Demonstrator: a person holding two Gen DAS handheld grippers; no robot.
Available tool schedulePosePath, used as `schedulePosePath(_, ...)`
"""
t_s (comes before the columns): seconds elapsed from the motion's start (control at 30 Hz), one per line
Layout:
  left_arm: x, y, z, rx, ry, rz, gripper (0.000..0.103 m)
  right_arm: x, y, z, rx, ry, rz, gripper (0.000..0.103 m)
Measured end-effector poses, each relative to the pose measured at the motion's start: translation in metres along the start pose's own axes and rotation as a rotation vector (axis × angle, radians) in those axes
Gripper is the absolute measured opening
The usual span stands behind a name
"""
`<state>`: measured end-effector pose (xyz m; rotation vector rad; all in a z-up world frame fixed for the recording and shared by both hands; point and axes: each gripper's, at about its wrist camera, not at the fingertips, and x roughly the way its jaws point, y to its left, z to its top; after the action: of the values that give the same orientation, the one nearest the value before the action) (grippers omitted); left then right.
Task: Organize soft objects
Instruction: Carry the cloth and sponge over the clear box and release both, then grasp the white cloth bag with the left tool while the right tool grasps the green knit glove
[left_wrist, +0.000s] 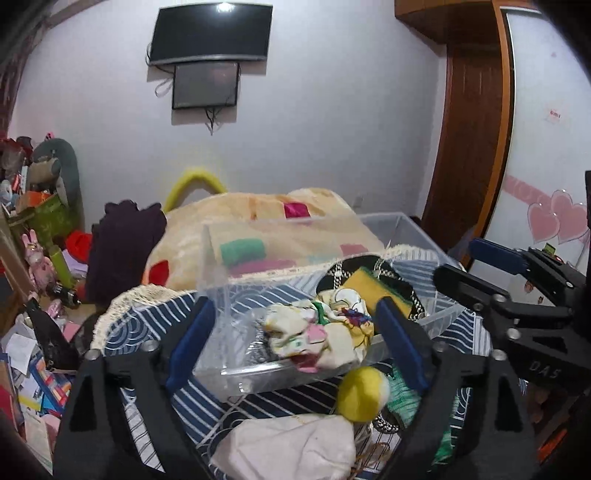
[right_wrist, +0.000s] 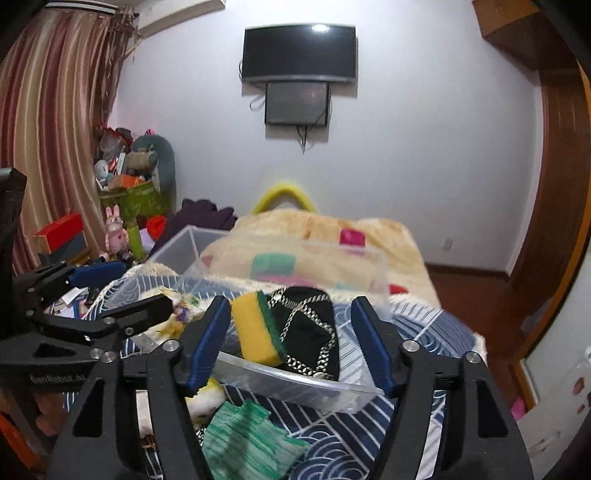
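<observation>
A clear plastic bin (left_wrist: 258, 373) (right_wrist: 295, 384) stands on a blue patterned cloth. In it lie a cream printed cloth (left_wrist: 317, 336), a yellow-green sponge (left_wrist: 373, 284) (right_wrist: 256, 332) and a black cap with gold trim (right_wrist: 310, 328). In front of the bin lie a yellow ball (left_wrist: 364, 393), a white cloth (left_wrist: 291, 446) and a green knit cloth (right_wrist: 247, 439). My left gripper (left_wrist: 295, 339) is open above the bin's near wall, empty. My right gripper (right_wrist: 291, 343) is open over the sponge and cap, empty.
A second clear bin (right_wrist: 177, 243) stands behind. A cream blanket with coloured squares (left_wrist: 266, 221) lies at the back. A dark purple cloth (left_wrist: 122, 243) and toy clutter (left_wrist: 40, 206) are at the left. A wooden door (left_wrist: 472, 122) is at the right.
</observation>
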<state>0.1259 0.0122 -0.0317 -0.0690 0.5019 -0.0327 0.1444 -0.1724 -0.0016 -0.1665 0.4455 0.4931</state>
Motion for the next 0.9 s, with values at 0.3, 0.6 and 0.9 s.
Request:
schedulePosePath(0.3,-0.028,0.001,-0.022,0.028,-0.011,0.039,0.103,-0.025,0.009,-0.008,-0.042,-0.035,0.005,0.075)
schedulePosePath(0.6,-0.004,0.011,-0.071,0.002,0.165,0.036,0.103,-0.006,0.015,-0.044,-0.029,0.094,0.022,0.075)
schedulePosePath(0.9,0.014,0.029,-0.093,-0.115,0.235,-0.04,0.103,0.015,0.012,-0.066,0.038,0.22,0.077,0.052)
